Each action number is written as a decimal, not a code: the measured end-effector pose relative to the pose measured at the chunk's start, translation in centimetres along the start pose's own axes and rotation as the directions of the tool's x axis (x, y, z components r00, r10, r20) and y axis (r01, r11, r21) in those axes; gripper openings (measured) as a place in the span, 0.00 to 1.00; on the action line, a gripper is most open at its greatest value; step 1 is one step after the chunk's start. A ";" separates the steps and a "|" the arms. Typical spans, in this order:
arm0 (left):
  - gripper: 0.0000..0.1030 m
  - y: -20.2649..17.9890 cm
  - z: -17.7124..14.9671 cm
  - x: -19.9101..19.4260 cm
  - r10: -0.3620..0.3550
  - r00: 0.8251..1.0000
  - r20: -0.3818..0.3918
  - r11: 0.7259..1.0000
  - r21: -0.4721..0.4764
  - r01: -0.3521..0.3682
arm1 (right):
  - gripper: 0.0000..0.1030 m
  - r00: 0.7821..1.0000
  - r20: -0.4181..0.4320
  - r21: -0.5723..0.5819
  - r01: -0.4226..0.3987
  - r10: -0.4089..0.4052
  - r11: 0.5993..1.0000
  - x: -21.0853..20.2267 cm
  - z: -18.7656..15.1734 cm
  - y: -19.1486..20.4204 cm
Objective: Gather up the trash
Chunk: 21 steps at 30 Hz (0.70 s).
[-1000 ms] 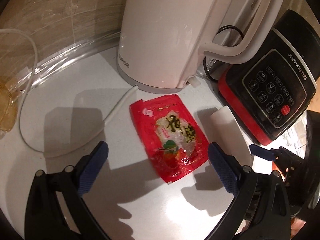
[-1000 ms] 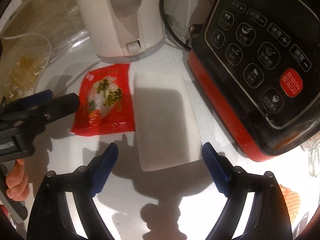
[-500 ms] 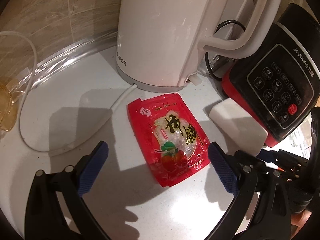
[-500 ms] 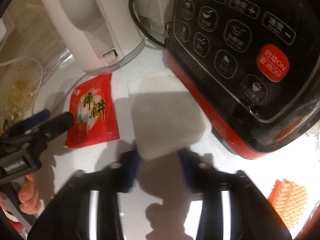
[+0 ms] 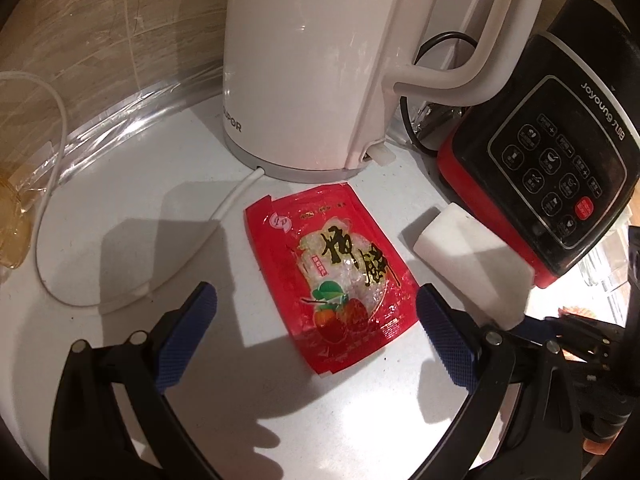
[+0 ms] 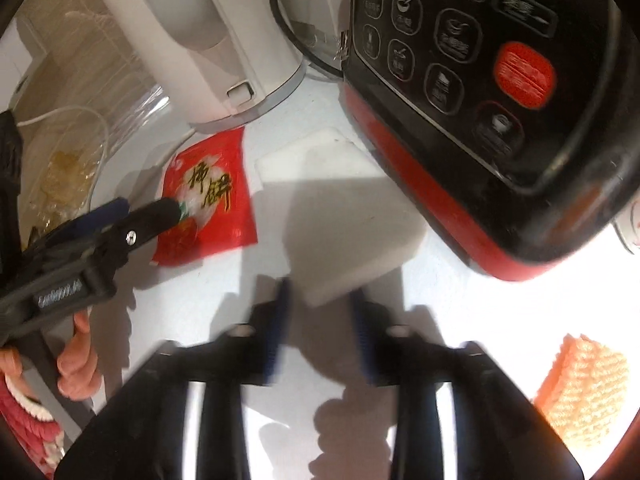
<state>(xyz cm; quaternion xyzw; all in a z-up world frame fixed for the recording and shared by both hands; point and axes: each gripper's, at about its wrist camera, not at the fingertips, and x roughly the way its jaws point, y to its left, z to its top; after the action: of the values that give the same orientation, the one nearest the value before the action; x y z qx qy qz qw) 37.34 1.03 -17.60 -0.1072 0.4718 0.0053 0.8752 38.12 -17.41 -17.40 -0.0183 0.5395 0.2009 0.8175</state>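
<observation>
Progress: no trash collected yet, by the look of it; both items lie on the white counter (image 5: pixel 120 208), and no bin is in view.
Red wrapper (image 5: pixel 340 276): flat on the counter, ahead of and between the fingers of the left gripper (image 5: pixel 316 340), untouched.
Left gripper: jaws wide apart, holding nothing, poised over the near end of the wrapper.
White foam block (image 6: pixel 336 216): lies straight ahead of the right gripper (image 6: pixel 320 324), its near corner reaching between the blue pads.
Right gripper: jaws partly parted and opening; block between them, contact not clear through blur.
Remaining: grip each item, lift, carry off; an orange mesh piece (image 6: pixel 584 384) to the right gripper's right may also count.
Edges: white kettle (image 5: pixel 320 60) and its cord (image 5: pixel 232 204) just beyond the wrapper; black-and-red appliance (image 6: pixel 480 100) touching or nearly touching the block's far side.
Open room: bare counter toward the grippers; judged safest to lift up and back.
</observation>
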 end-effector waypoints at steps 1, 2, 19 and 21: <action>0.93 0.0 0.0 0.0 0.000 1.000 0.002 1.000 0.002 0.000 | 0.51 1.000 0.009 -0.013 0.015 -0.015 1.000 -0.3 -0.1 0.2; 0.92 0.0 0.0 0.0 -0.001 1.000 0.003 1.000 0.004 0.001 | 0.56 1.000 0.012 -0.028 0.024 -0.024 0.999 -0.5 -0.2 0.3; 0.92 1.8 0.8 -0.4 -0.025 0.999 0.022 1.000 -0.005 0.025 | 0.70 0.998 0.026 -0.386 0.061 -0.055 0.920 -0.2 3.2 3.1; 0.92 1.9 0.8 -0.4 -0.027 0.999 0.022 1.000 -0.003 0.027 | 0.68 0.998 0.014 -0.406 0.062 -0.062 0.912 0.3 3.5 3.0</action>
<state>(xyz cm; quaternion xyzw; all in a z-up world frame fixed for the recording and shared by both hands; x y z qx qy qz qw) 37.61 3.07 -17.21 -0.1150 0.4606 -0.0047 0.8801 40.29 -13.67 -15.67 -0.2048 0.4848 0.2827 0.8020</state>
